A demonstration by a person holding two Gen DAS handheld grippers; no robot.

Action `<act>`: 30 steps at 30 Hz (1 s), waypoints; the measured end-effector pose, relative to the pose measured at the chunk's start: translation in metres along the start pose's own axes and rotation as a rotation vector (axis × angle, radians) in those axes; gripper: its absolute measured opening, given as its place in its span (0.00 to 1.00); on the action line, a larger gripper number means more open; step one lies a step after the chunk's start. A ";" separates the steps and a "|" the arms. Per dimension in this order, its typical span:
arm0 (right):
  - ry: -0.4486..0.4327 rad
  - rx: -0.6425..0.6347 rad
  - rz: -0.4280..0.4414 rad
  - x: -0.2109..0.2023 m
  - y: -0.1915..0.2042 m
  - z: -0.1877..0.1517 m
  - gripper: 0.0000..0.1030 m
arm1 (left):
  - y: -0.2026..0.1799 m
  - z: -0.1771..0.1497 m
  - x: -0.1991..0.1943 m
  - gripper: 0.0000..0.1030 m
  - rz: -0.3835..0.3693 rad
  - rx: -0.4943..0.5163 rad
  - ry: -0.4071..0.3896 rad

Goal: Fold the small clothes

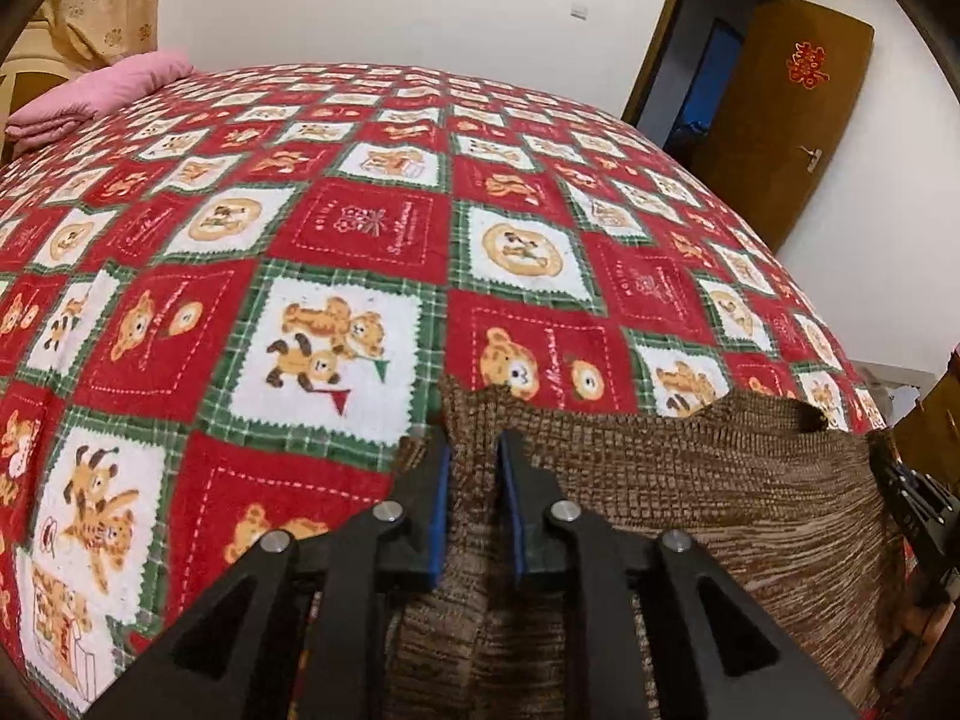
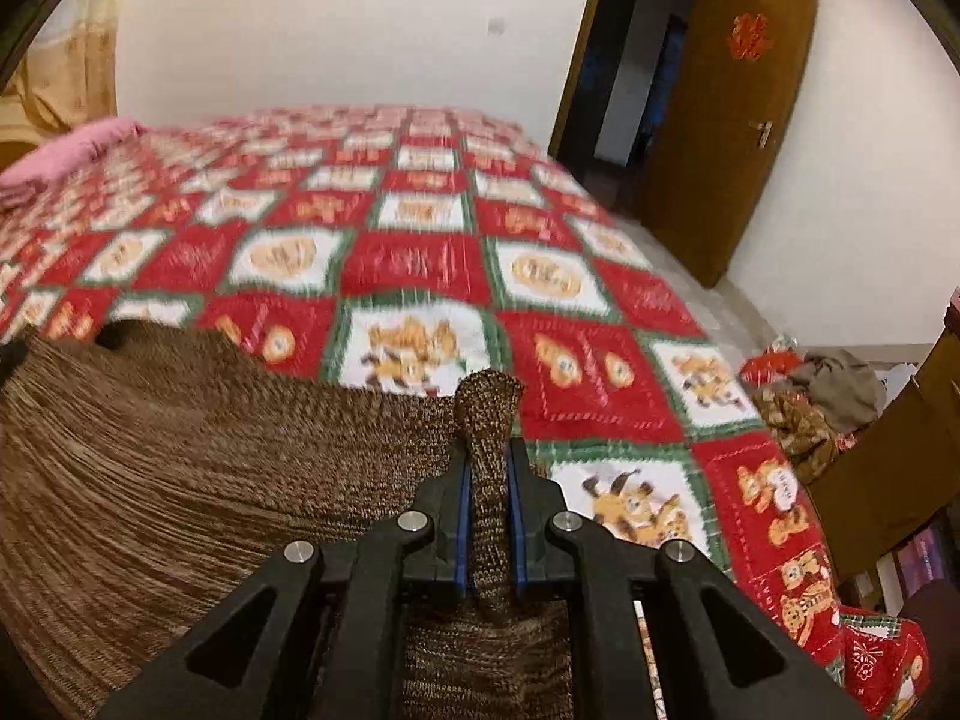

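Your left claw [image 1: 471,480] and right claw [image 2: 491,498] each pinch a top corner of the brown ribbed knit garment [image 1: 690,492], stretched sideways between them above the red teddy-bear patchwork bedspread [image 1: 360,240].

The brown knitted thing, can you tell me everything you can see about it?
The brown knitted garment is a chunky, ribbed knit in mottled brown and tan yarn. It is stretched wide above the red teddy-bear bedspread, its top edge sagging between two held ends. The left gripper pinches one end between blue-padded fingers, and the right gripper pinches the other, where a bunched nub of knit pokes up. What kind of garment it is cannot be told.
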State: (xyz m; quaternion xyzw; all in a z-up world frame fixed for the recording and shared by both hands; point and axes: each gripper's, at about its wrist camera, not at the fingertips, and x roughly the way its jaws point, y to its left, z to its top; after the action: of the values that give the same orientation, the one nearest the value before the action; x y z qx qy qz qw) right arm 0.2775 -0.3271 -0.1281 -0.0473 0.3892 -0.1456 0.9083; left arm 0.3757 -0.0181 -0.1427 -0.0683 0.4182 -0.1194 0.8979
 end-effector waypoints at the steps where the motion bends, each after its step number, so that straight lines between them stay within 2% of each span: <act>1: 0.006 0.002 0.002 0.001 0.000 0.000 0.12 | 0.000 0.000 -0.002 0.19 0.000 -0.002 0.003; 4: -0.016 0.045 0.074 -0.009 -0.010 0.004 0.12 | -0.003 -0.006 -0.016 0.25 0.023 0.013 0.019; 6: -0.072 0.119 0.131 -0.026 -0.026 0.006 0.14 | -0.008 -0.012 -0.030 0.42 0.069 0.055 0.005; 8: -0.127 0.222 0.153 -0.049 -0.045 0.005 0.35 | -0.013 -0.017 -0.042 0.50 0.122 0.087 -0.012; 9: -0.144 0.269 0.148 -0.060 -0.052 0.004 0.53 | -0.016 -0.021 -0.051 0.51 0.140 0.095 -0.023; 10: -0.159 0.307 0.140 -0.073 -0.058 0.001 0.58 | -0.018 -0.023 -0.056 0.51 0.145 0.096 -0.025; 13: -0.169 0.291 0.160 -0.104 -0.046 -0.014 0.57 | -0.033 -0.037 -0.071 0.51 0.160 0.130 -0.024; 14: -0.160 0.244 0.141 -0.116 -0.033 -0.024 0.52 | -0.039 -0.043 -0.075 0.51 0.180 0.155 -0.027; 15: -0.158 0.216 0.140 -0.120 -0.025 -0.029 0.29 | -0.045 -0.049 -0.078 0.51 0.196 0.178 -0.032; 16: -0.142 0.175 0.163 -0.127 -0.011 -0.041 0.17 | -0.051 -0.054 -0.082 0.51 0.207 0.202 -0.037; 19: -0.090 0.140 0.202 -0.130 0.011 -0.068 0.17 | -0.066 -0.075 -0.087 0.51 0.191 0.233 -0.020; 22: -0.032 0.129 0.198 -0.120 0.023 -0.092 0.17 | -0.071 -0.093 -0.090 0.51 0.197 0.242 0.003; 28: 0.026 0.101 0.170 -0.117 0.032 -0.126 0.18 | -0.086 -0.128 -0.086 0.51 0.308 0.315 0.005; 30: 0.015 0.114 0.159 -0.122 0.029 -0.134 0.18 | -0.087 -0.137 -0.088 0.51 0.331 0.336 -0.011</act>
State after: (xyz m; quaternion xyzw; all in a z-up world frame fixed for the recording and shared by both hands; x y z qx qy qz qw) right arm 0.1074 -0.2587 -0.1421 0.0367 0.3896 -0.0956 0.9153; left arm 0.2020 -0.0810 -0.1469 0.1507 0.3929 -0.0381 0.9063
